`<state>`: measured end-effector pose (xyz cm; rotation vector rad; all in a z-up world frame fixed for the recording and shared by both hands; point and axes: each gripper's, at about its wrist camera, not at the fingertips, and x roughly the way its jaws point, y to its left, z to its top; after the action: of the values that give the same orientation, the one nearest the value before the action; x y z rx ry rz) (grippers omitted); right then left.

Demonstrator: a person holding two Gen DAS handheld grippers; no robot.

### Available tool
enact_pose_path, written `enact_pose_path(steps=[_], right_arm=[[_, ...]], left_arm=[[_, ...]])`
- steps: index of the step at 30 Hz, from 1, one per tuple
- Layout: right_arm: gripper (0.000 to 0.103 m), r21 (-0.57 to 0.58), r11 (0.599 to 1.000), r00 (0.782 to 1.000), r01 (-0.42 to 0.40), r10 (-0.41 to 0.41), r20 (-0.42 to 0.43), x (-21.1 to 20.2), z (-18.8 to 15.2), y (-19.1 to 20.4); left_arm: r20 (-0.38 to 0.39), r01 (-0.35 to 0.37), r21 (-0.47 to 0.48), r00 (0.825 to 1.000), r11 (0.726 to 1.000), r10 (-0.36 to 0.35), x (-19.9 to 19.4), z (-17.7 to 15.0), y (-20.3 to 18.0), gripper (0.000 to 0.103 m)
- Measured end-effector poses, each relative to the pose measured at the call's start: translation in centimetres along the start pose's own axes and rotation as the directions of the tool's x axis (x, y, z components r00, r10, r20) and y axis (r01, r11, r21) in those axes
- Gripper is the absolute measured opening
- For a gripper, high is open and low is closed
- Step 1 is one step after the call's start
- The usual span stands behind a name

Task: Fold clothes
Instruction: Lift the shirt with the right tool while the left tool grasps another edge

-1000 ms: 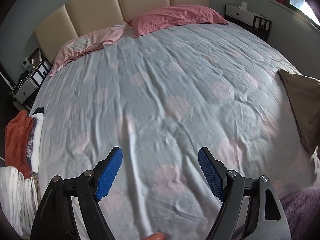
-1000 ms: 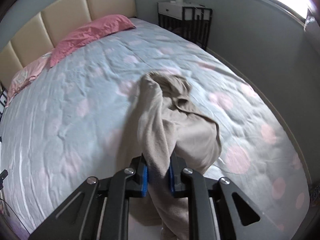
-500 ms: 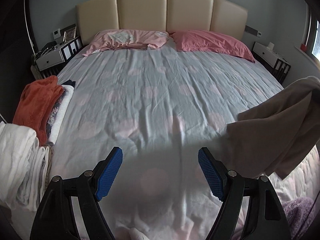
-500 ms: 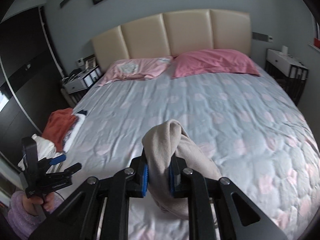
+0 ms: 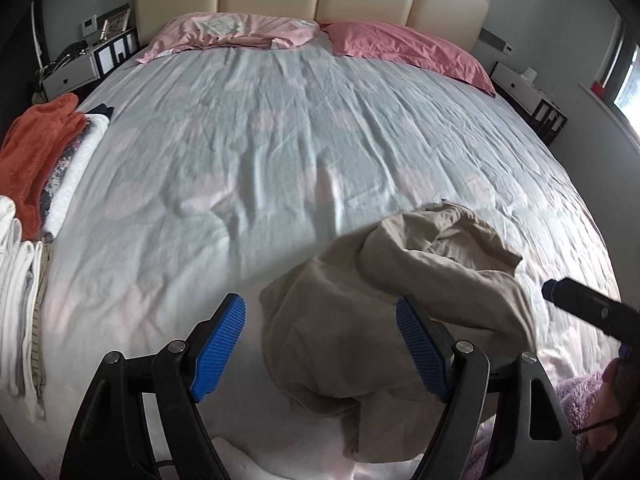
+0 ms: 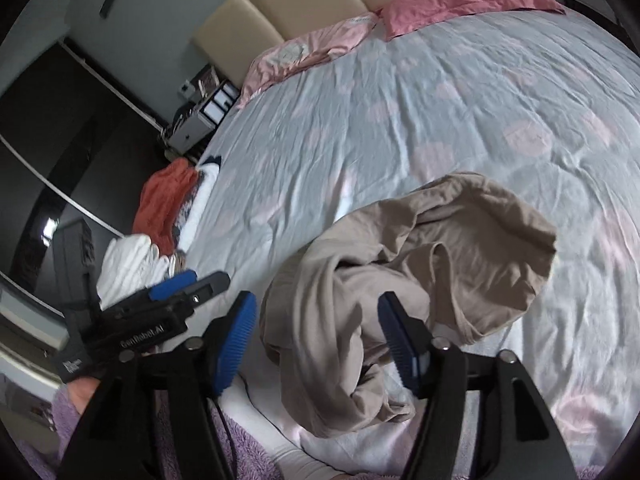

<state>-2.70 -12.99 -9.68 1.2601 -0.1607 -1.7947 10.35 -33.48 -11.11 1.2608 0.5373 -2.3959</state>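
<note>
A crumpled beige garment (image 5: 400,288) lies in a heap on the near part of the bed; it also shows in the right wrist view (image 6: 408,256). My left gripper (image 5: 320,344) is open and empty, hovering over the garment's near left edge. My right gripper (image 6: 316,340) is open and empty above the garment's near side. The right gripper's tip shows at the right edge of the left wrist view (image 5: 580,304). The left gripper shows at the left of the right wrist view (image 6: 168,296).
The bed (image 5: 280,140) has a grey quilt with pink spots and two pink pillows (image 5: 404,46) at the headboard. Folded clothes, orange (image 5: 36,152) and white (image 5: 20,280), are stacked along the left edge. Nightstands stand on both sides.
My right gripper has opened and let go of the beige garment, which now lies in a heap on the bed. Both grippers have come down over it.
</note>
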Motion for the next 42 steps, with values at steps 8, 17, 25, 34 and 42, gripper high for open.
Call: enact_pose_path(steps=[8, 17, 25, 34, 42], right_arm=[[0.068, 0.217, 0.945, 0.969, 0.243, -0.246, -0.014, 0.2, -0.9, -8.3], [0.058, 0.327, 0.903, 0.959, 0.279, -0.247, -0.136, 4.3, -1.9, -12.0], [0.042, 0.291, 0.900, 0.943, 0.324, -0.285, -0.170, 5.9, -1.9, -12.1], [0.011, 0.278, 0.902, 0.942, 0.331, -0.301, -0.146, 5.3, -1.9, -12.1], [0.003, 0.180, 0.920, 0.930, 0.349, -0.364, 0.054, 0.9, -1.5, -8.6]], left_arm=[[-0.029, 0.122, 0.100, 0.992, 0.987, -0.120, 1.8, -0.7, -5.6, 0.079], [-0.080, 0.189, 0.115, 0.980, 0.975, -0.181, 4.1, -1.8, -9.0, 0.079], [-0.120, 0.146, 0.160, 0.985, 0.976, -0.128, 5.9, -2.7, -10.2, 0.080], [-0.148, 0.060, 0.120, 0.988, 0.991, -0.042, 7.1, -3.2, -7.9, 0.032], [-0.042, 0.033, 0.052, 0.999, 0.998, -0.031, 3.1, -2.1, -5.1, 0.019]])
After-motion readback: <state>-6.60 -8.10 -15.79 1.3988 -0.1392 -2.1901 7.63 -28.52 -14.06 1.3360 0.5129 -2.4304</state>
